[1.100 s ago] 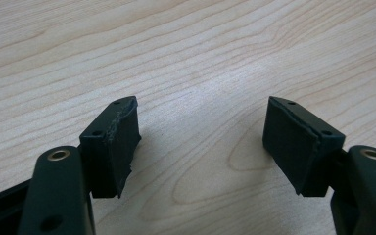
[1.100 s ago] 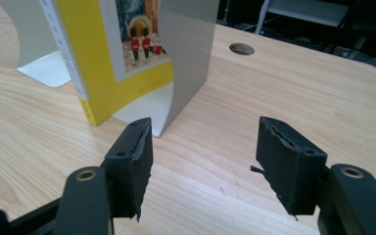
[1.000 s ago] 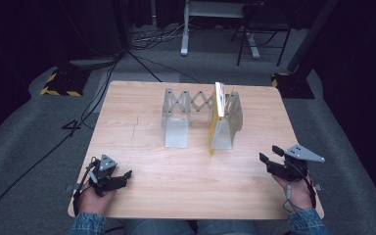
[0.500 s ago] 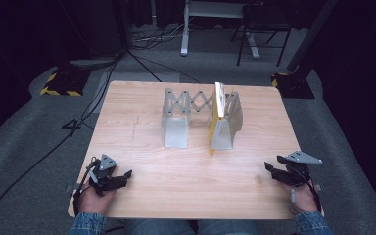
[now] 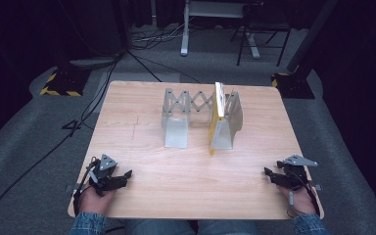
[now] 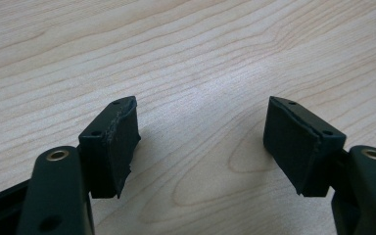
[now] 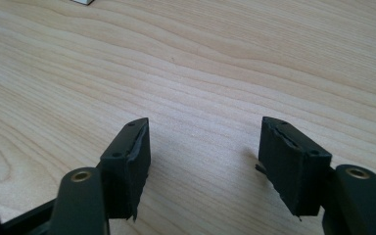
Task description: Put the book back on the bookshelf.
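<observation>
As before, right hand-held gripper (image 5: pixel 273 175) nearer table (image 5: pixel 142 147) edge.

A light wooden tabletop (image 5: pixel 142 142) with a visible grain stands on grey carpeted floor (image 5: pixel 24 147). Toward its far middle stands a grey metal expanding rack (image 5: pixel 183 115) with a scissor-lattice back and upright plates, and a thin flat item with a yellow edge (image 5: pixel 217 115) stands upright in the rack's right-hand part, its lower corner reaching the wood. Near the front corners the left gripper (image 5: pixel 122 175) and the right gripper (image 5: pixel 270 173) sit low over the wood, well apart from the rack.
</observation>
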